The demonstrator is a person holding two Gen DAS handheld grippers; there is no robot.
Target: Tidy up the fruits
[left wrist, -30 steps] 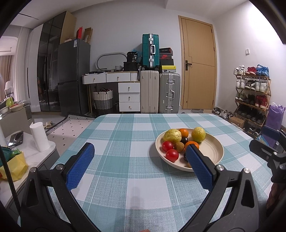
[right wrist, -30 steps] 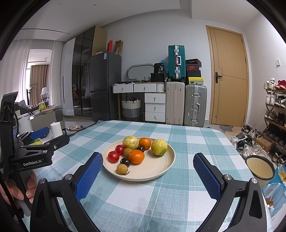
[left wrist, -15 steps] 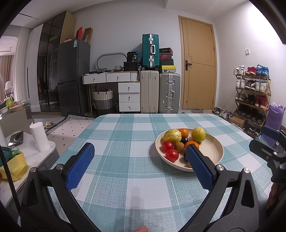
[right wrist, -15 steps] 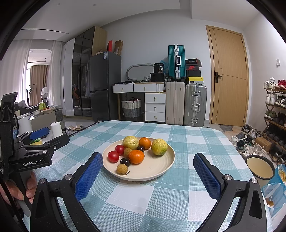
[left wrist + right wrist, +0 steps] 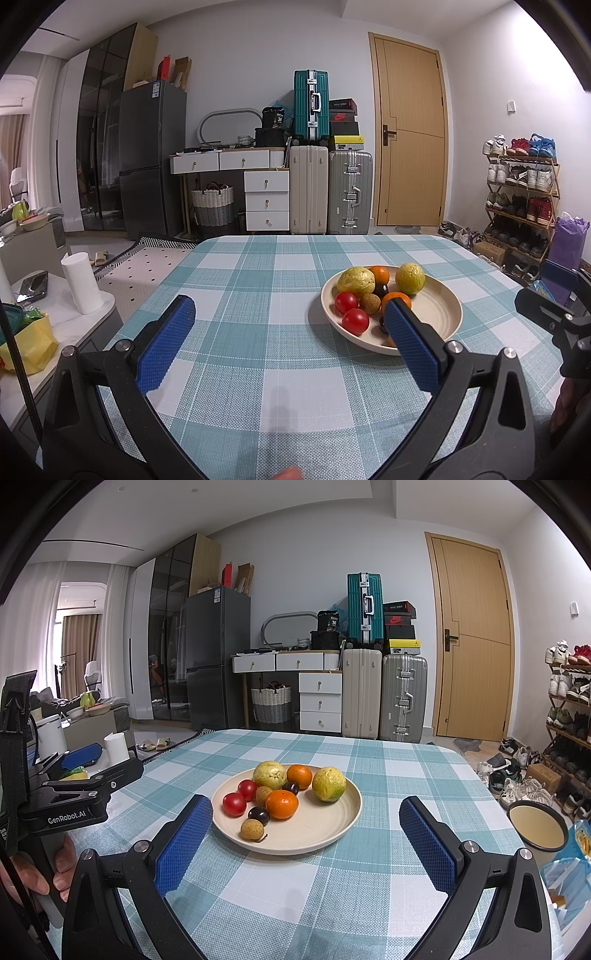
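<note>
Fruits (image 5: 373,295) sit heaped on a cream plate (image 5: 439,306) on the checked tablecloth (image 5: 258,332), seen from the left wrist camera to the right of centre. The left gripper (image 5: 288,343) hovers above the cloth with its blue-padded jaws spread wide and nothing between them — the right pad overlaps the plate's near edge in the picture. Two red tomatoes (image 5: 355,321) lie at the plate's left side, with two yellow-green fruits and oranges behind. At the far right edge, part of the other tool shows.

From the right wrist camera, the plate (image 5: 332,830) lies straight ahead, between and beyond the pads. The right gripper (image 5: 304,838) is also wide open and holds nothing. On the plate: two tomatoes (image 5: 234,804), two oranges (image 5: 282,804), two yellow-green fruits (image 5: 328,784), two dark plums (image 5: 258,815) and two tan longans (image 5: 252,829) — the front longan near the rim. At the left, a hand (image 5: 33,871) grips the other tool's handle.
</note>
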